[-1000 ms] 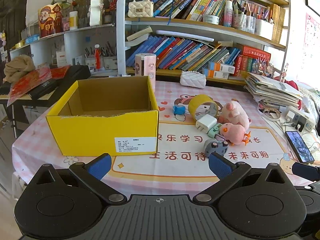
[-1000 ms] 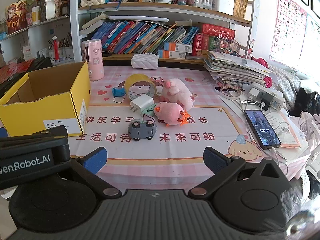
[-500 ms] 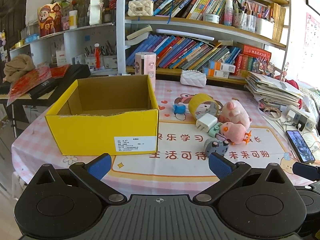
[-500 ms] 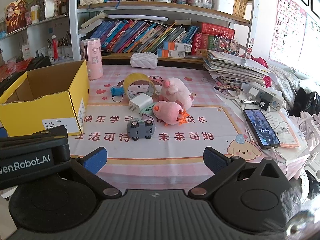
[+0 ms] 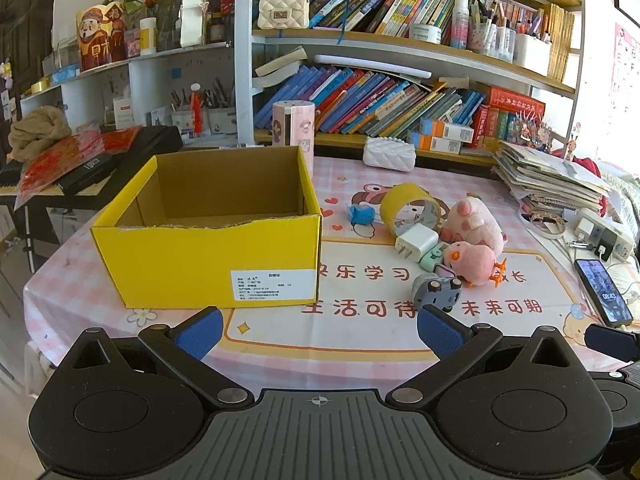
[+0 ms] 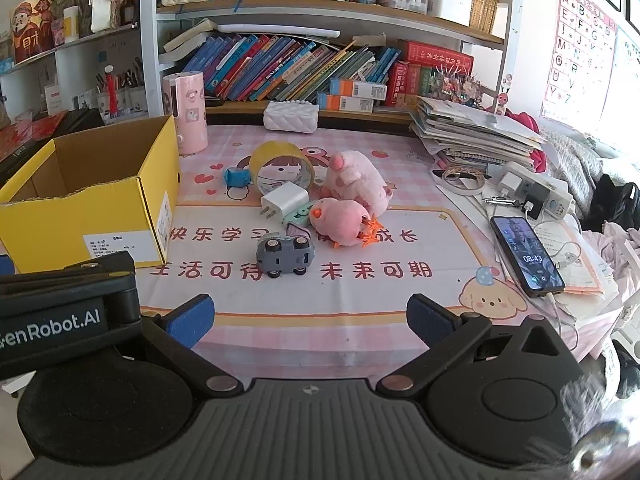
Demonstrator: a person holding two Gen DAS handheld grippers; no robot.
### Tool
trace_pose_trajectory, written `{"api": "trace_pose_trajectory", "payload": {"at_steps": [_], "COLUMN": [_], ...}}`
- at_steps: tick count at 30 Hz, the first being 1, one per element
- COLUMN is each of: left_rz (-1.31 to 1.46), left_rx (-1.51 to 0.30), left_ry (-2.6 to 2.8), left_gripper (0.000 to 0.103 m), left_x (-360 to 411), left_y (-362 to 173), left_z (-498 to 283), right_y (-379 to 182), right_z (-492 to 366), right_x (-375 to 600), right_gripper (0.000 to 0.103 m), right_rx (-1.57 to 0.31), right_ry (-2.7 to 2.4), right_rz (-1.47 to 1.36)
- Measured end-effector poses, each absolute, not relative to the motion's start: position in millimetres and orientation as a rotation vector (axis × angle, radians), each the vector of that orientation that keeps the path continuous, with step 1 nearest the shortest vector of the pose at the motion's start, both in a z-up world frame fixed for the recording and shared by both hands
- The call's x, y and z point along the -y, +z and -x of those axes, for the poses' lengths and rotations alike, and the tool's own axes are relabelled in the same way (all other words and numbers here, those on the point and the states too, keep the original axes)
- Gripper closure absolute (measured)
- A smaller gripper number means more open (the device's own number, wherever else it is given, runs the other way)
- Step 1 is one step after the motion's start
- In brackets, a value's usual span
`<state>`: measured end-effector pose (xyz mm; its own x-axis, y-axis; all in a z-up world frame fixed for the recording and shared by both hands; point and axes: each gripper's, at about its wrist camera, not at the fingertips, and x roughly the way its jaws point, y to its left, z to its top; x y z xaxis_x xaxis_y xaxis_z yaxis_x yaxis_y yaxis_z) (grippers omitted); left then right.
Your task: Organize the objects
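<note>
An open yellow cardboard box (image 5: 208, 256) (image 6: 86, 204) stands on the table's left, nothing visible inside. To its right lie a grey toy car (image 5: 436, 292) (image 6: 285, 256), a white charger (image 5: 416, 240) (image 6: 282, 202), a small pink plush (image 5: 474, 262) (image 6: 340, 220), a larger pink plush pig (image 5: 474, 222) (image 6: 356, 180), a yellow tape roll (image 5: 410, 208) (image 6: 280, 166) and a small blue object (image 5: 361, 214) (image 6: 237, 177). My left gripper (image 5: 318, 330) is open and empty, in front of the box. My right gripper (image 6: 310, 316) is open and empty, in front of the car.
A phone (image 6: 528, 256) and cables lie at the table's right edge beside a paper stack (image 6: 476, 132). A pink cylinder (image 6: 185, 112) and a white quilted pouch (image 6: 291, 116) stand at the back. Bookshelves (image 5: 400, 96) rise behind the table.
Both grippers have drifted slightly; the scene sits marginally closer in the right wrist view. Nothing on the table has moved.
</note>
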<state>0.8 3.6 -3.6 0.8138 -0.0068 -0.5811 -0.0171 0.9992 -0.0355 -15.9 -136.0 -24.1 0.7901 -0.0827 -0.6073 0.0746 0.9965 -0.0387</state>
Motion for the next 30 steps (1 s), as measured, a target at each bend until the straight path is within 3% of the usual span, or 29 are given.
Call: {"api": "trace_pose_trajectory", "payload": {"at_steps": [30], "left_rz": [0.026], "left_rx": [-0.583], "left_ry": [0.005], "left_gripper": [0.000], "left_x": [-3.1], "left_y": [2.3], "left_z": [2.4], "right_y": [-19.9], "right_z": [17.1], "right_x": [132.3], "right_gripper": [0.000], "right_rx": [-0.622], "right_ry": [-0.082], "right_rz": [0.023]}}
